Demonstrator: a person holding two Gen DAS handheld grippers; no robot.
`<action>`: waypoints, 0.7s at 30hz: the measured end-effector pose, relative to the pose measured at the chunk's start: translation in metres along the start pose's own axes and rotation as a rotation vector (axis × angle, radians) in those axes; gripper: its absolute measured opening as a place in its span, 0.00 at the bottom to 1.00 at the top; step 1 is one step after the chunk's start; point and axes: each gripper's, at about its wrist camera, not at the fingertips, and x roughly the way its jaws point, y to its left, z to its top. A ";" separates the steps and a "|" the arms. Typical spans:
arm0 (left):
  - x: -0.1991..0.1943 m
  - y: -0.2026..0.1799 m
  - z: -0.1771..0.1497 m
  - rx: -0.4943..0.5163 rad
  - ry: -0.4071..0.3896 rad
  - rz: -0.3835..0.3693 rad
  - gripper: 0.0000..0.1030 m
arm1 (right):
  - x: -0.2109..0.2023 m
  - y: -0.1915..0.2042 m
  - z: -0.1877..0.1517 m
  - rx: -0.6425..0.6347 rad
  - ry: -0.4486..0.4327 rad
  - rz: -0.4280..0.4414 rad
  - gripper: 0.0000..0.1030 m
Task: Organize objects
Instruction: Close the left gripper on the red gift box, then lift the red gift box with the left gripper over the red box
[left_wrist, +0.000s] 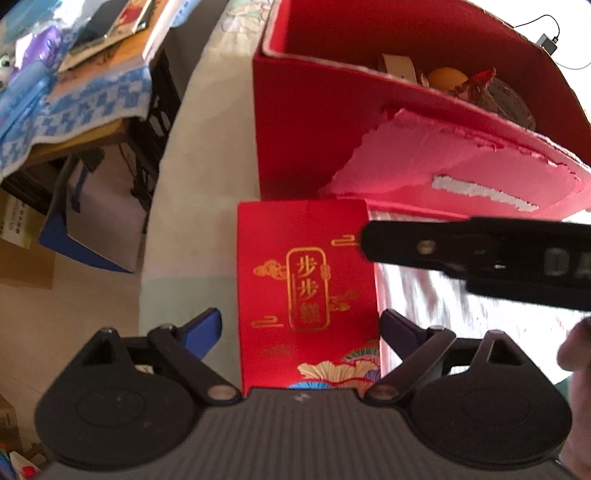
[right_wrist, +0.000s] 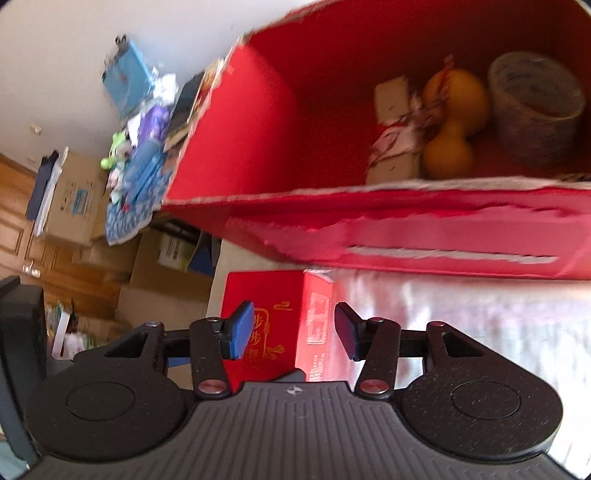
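Note:
A small red box with gold characters (left_wrist: 306, 273) lies on a pale surface just in front of a large open red carton (left_wrist: 303, 122). My left gripper (left_wrist: 301, 328) is open, its blue fingertips standing on either side of the small box's near end. From the right, my right gripper (left_wrist: 369, 242) reaches over the box's far right corner. In the right wrist view, the right gripper (right_wrist: 295, 328) is open above the small red box (right_wrist: 273, 295), straddling its top right edge. The carton (right_wrist: 258, 147) holds a yellow gourd (right_wrist: 454, 122), a tape roll (right_wrist: 535, 107) and white packets (right_wrist: 395, 162).
To the left is a cluttered table with a blue checked cloth (left_wrist: 74, 107), with bags and cardboard boxes (left_wrist: 92, 229) below it. A torn flap (left_wrist: 443, 166) hangs down the carton's front. Part of a hand (left_wrist: 576, 350) shows at the right edge.

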 end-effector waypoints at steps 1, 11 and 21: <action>0.001 0.001 -0.001 0.001 0.004 -0.007 0.90 | 0.005 0.001 0.000 -0.002 0.015 0.004 0.50; 0.006 -0.007 -0.005 0.024 0.001 -0.039 0.77 | 0.032 -0.001 -0.001 0.014 0.134 0.026 0.49; -0.035 -0.014 -0.014 0.056 -0.085 -0.024 0.77 | -0.006 0.005 -0.004 -0.073 0.090 0.109 0.45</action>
